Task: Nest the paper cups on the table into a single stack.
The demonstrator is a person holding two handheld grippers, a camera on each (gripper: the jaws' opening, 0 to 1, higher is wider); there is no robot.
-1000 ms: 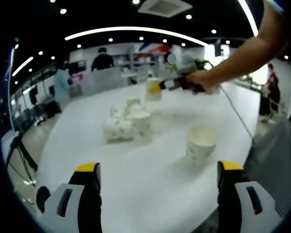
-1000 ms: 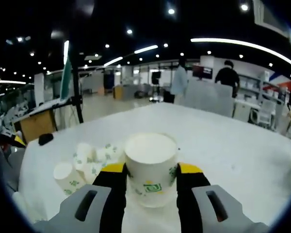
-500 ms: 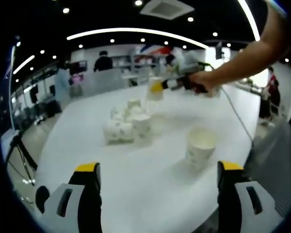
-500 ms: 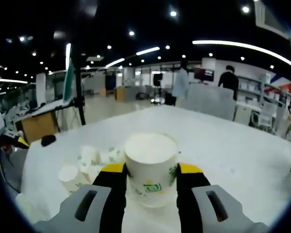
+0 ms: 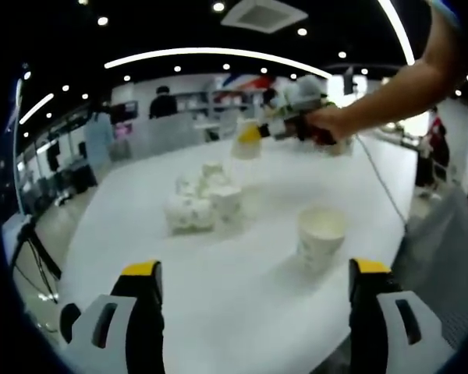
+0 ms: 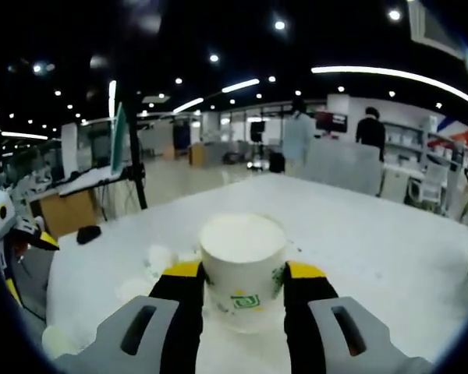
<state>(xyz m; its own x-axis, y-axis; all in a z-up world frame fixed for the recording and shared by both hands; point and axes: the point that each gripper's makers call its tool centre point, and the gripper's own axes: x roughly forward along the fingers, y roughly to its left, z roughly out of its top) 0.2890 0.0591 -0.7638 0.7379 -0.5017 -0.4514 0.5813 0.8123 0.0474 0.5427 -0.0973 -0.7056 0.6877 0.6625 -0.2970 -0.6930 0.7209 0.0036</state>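
Observation:
In the right gripper view my right gripper (image 6: 244,282) is shut on a white paper cup (image 6: 242,269) with a green logo, held upright between the yellow-tipped jaws. Behind it, loose cups (image 6: 154,265) lie on the white table (image 6: 374,257). In the left gripper view my left gripper (image 5: 253,292) stands open, jaws wide apart over the table (image 5: 218,304). A single upright paper cup (image 5: 320,238) stands ahead on the right. A cluster of cups (image 5: 199,202) sits further back. Above them the right gripper (image 5: 253,139) holds its cup (image 5: 244,146), carried by a person's arm (image 5: 390,89).
The table's right edge (image 5: 409,234) is close to the lone cup. A cable (image 5: 378,179) trails from the right gripper across the table. A tripod (image 5: 31,257) stands left of the table. Desks and people stand in the office beyond.
The right gripper with its cup has risen slightly above the cluster; in its view the loose cups have slid lower and left. My left gripper has stayed put.

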